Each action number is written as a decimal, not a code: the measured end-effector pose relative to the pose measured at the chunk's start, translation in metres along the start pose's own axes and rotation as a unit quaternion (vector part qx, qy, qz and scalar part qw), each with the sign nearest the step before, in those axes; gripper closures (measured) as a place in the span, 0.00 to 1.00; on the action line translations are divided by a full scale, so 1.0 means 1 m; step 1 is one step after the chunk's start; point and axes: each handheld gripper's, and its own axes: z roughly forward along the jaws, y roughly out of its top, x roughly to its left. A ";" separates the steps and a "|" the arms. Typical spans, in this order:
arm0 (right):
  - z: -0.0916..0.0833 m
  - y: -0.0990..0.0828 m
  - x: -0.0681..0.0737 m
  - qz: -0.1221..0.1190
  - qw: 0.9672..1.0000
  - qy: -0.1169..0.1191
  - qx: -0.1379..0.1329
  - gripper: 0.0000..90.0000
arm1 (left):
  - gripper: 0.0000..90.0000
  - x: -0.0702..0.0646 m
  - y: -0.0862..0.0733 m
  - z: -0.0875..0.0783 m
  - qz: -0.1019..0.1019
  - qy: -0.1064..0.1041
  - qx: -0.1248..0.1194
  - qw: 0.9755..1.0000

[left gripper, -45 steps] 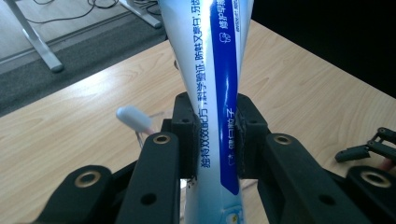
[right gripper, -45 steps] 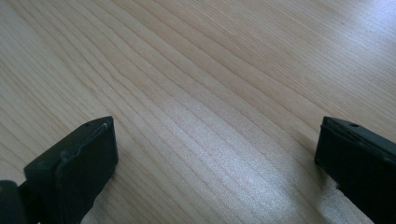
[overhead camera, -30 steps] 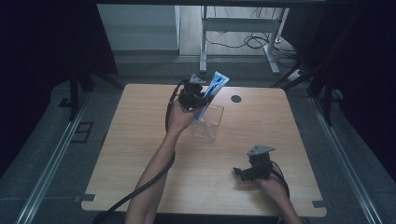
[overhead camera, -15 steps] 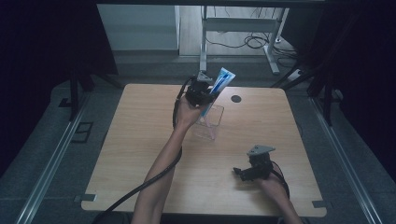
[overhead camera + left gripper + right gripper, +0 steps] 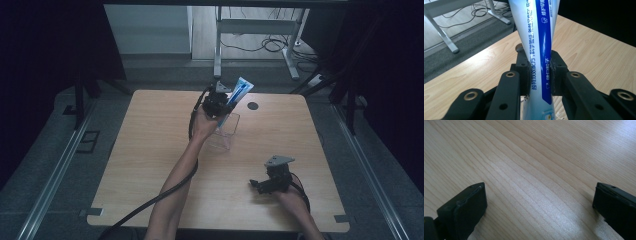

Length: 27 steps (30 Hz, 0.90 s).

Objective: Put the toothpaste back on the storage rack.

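The left gripper (image 5: 226, 106) was clenched on a blue-and-white tube (image 5: 238, 93), the pads pinching it across its middle in the left gripper view (image 5: 541, 72), and the tube was held tilted above a clear box (image 5: 223, 131) standing near the middle of the table (image 5: 150, 150). Its lower end appeared to hang at or just inside the box's rim, though contact could not be made out. The right gripper (image 5: 260, 184) was rested low over bare wood near the table's front edge, its jaws spread wide with nothing between them. From here, the tilted tube could be caught on the rim if lowered at this angle, and the light box, which was steadied by nothing, could be pushed aside or tipped. The soft tube could also be squeezed out of the narrow pinch and dropped outside the box.
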 end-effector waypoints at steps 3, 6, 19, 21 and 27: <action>0.000 0.000 0.000 0.000 1.000 0.000 0.000 0.00 | 0.82 -0.001 -0.003 0.001 0.002 0.004 0.002 1.000; 0.000 0.000 0.000 0.000 1.000 0.000 0.000 0.00 | 0.82 -0.001 -0.005 0.001 0.003 0.004 0.003 1.000; 0.000 0.000 0.000 0.000 1.000 0.000 0.000 0.00 | 0.81 -0.008 -0.014 0.004 0.024 0.018 0.011 0.999; 0.000 0.000 0.000 0.000 1.000 0.000 0.000 0.00 | 0.81 -0.008 -0.015 0.004 0.024 0.016 0.012 1.000; 0.000 0.000 0.000 0.000 1.000 0.000 0.000 0.00 | 0.81 -0.008 -0.017 0.003 0.024 0.011 0.012 1.000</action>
